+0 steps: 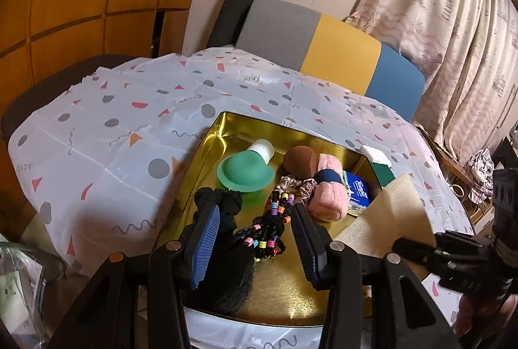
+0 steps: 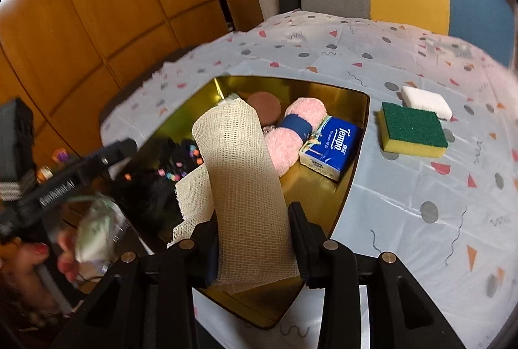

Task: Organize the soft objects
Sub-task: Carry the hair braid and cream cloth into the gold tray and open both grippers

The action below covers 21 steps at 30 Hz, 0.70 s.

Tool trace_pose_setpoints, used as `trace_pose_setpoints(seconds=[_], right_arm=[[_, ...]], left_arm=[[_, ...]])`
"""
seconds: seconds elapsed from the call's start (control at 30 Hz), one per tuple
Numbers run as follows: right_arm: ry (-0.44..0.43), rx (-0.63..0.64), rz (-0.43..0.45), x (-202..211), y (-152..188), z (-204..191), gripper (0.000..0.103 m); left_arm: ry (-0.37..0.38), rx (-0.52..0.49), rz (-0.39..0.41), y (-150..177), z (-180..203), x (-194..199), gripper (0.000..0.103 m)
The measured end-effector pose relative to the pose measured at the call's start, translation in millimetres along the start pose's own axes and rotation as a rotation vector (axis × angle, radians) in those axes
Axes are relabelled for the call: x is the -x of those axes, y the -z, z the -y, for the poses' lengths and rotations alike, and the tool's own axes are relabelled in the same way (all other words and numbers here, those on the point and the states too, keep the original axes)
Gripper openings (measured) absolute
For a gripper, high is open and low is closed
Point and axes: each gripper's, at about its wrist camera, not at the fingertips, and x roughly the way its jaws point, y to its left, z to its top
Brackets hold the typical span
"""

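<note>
A gold tin box (image 1: 291,300) (image 2: 353,154) sits on the patterned tablecloth. In it lie a green silicone cup (image 1: 246,172), a brown puff (image 1: 299,163), a pink rolled towel with a blue band (image 1: 327,190) (image 2: 291,135), a blue Tempo tissue pack (image 1: 357,192) (image 2: 330,148), a black scrunchie (image 1: 223,203) and black hair with coloured beads (image 1: 268,232). My left gripper (image 1: 252,239) is open above the beaded hair. My right gripper (image 2: 255,239) is shut on a beige gauze cloth (image 2: 239,174) (image 1: 385,219) above the box's near right corner.
A green-and-yellow sponge (image 2: 412,130) and a white sponge (image 2: 427,101) lie on the tablecloth (image 2: 421,203) right of the box. A grey, yellow and blue chair back (image 1: 327,48) stands behind the table. Wooden cabinets are on the left, a curtain on the right.
</note>
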Motion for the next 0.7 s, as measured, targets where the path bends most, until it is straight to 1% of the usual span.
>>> trace_pose_setpoints(seconds=[0.03,0.07,0.1,0.13,0.17,0.23,0.3,0.33,0.4,0.5,0.6,0.63,0.7], right_arm=[[0.017,0.013,-0.007,-4,0,-1,0.046],[0.033,0.025,-0.02,-8,1,-2,0.056],[0.062,0.041,-0.037,-14,1,-4,0.061],[0.096,0.059,-0.041,-17,3,-6,0.07],[0.116,0.071,-0.039,-15,7,-8,0.074],[0.116,0.093,-0.029,-13,11,-11,0.075],[0.094,0.095,-0.001,-6,13,-11,0.079],[0.1,0.092,0.011,-4,14,-11,0.082],[0.118,0.074,0.029,2,15,-6,0.082],[0.092,0.027,0.033,3,14,2,0.089],[0.034,-0.012,0.015,-4,12,2,0.089],[0.026,-0.014,0.025,-4,12,0,0.089],[0.031,-0.024,0.083,4,9,-1,0.089]], left_arm=[[0.003,0.005,-0.002,0,-1,-1,0.046],[0.007,0.009,-0.005,0,-2,-1,0.046],[0.01,0.013,-0.007,1,-2,-1,0.046],[0.012,0.015,-0.01,1,-2,-2,0.046],[0.012,0.015,-0.013,1,-2,-2,0.046],[0.014,0.017,-0.017,2,-2,-2,0.046],[0.017,0.017,-0.021,3,-1,-3,0.046],[0.019,0.015,-0.023,3,0,-3,0.046],[0.023,0.01,-0.025,4,2,-3,0.046],[0.025,-0.002,-0.031,7,6,-4,0.046],[0.031,-0.015,-0.042,10,10,-6,0.046],[0.032,-0.021,-0.043,10,12,-6,0.046],[0.034,-0.029,-0.042,11,14,-5,0.046]])
